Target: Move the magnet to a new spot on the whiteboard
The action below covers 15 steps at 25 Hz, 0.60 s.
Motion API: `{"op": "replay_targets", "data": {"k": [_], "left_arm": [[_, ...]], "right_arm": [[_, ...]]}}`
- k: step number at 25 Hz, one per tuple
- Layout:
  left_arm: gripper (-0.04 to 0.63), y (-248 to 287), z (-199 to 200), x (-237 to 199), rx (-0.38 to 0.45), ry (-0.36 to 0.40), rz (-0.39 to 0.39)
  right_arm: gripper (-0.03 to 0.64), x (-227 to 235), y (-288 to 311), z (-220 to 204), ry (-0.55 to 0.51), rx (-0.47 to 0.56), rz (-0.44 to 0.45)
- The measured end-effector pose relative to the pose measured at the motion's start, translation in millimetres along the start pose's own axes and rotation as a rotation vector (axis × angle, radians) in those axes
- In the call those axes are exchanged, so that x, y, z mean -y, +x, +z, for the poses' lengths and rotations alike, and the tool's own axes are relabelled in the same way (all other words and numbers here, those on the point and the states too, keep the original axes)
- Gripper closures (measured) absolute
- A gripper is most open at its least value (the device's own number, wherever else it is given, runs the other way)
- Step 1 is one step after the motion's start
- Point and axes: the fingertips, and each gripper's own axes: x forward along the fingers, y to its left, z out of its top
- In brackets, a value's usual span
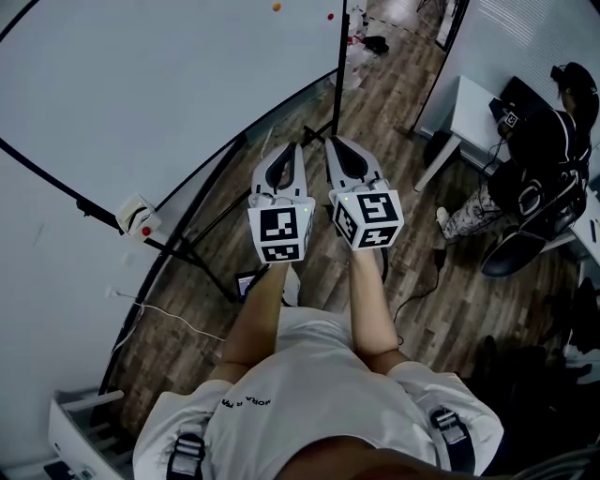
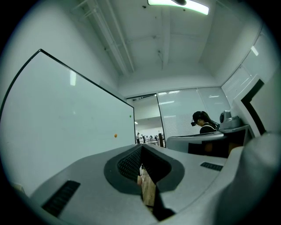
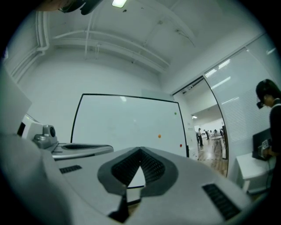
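The whiteboard (image 1: 141,84) stands to my left on a black stand. An orange magnet (image 1: 277,7) and a red magnet (image 1: 329,15) stick near its far end. In the right gripper view the orange magnet (image 3: 159,136), the red magnet (image 3: 180,145) and a green magnet (image 3: 175,114) dot the whiteboard (image 3: 123,123) well ahead. My left gripper (image 1: 289,150) and right gripper (image 1: 337,142) are held side by side in front of me, away from the board. Both have their jaws shut with nothing between them, as the left gripper (image 2: 141,149) and right gripper (image 3: 140,151) show in their own views.
A black upright of the board stand (image 1: 337,66) rises just beyond the grippers, with its legs (image 1: 202,230) on the wooden floor. A small white box (image 1: 139,216) clings to the board's lower edge. A person (image 1: 548,150) sits at a white desk (image 1: 473,108) on the right.
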Motion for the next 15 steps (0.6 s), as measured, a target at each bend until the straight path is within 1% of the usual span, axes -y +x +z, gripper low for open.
{"op": "replay_targets", "data": {"k": [9, 15], "left_arm": [[0.594, 48.7, -11.7, -18.5, 0.016, -0.009, 0.0], [0.594, 112.7, -14.9, -47.1, 0.036, -0.009, 0.005]], "right_arm": [[0.603, 19.5, 49.0, -11.6, -0.013, -0.015, 0.004], [0.603, 46.1, 105.9, -11.9, -0.027, -0.003, 0.004]]}}
